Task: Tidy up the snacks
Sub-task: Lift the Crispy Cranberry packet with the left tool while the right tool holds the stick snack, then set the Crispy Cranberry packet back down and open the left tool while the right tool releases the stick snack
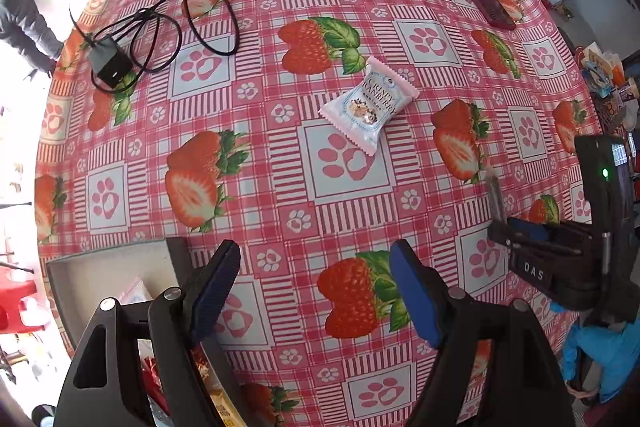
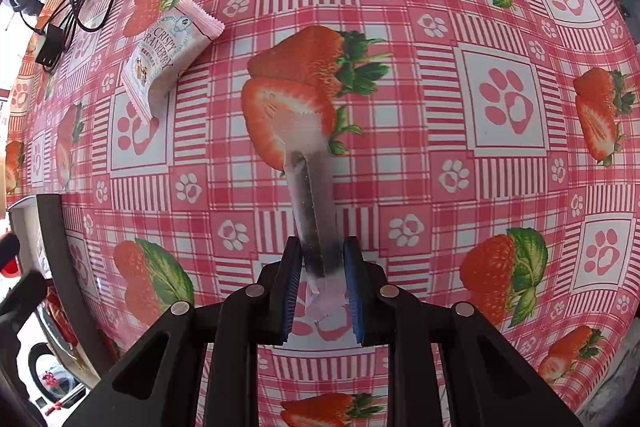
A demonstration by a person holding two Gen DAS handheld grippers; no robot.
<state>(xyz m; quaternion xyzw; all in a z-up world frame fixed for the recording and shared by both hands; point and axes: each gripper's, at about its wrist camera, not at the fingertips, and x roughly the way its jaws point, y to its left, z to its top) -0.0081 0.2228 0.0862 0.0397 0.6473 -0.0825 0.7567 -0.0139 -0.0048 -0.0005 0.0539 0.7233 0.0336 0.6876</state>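
Right tool (image 2: 322, 267) pinches a slim translucent snack stick wrapper with dark filling (image 2: 310, 187); left tool (image 1: 316, 291) spread, empty, above the strawberry-print surface (image 1: 256, 163), white-pink Crispy Cranberry packet (image 1: 370, 103) at 12 o'clock.

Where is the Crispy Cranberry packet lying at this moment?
The Crispy Cranberry packet lies flat mid-table on the strawberry tablecloth, just below a printed strawberry, ungripped. In the right wrist view it sits upper left, right of the black charger.
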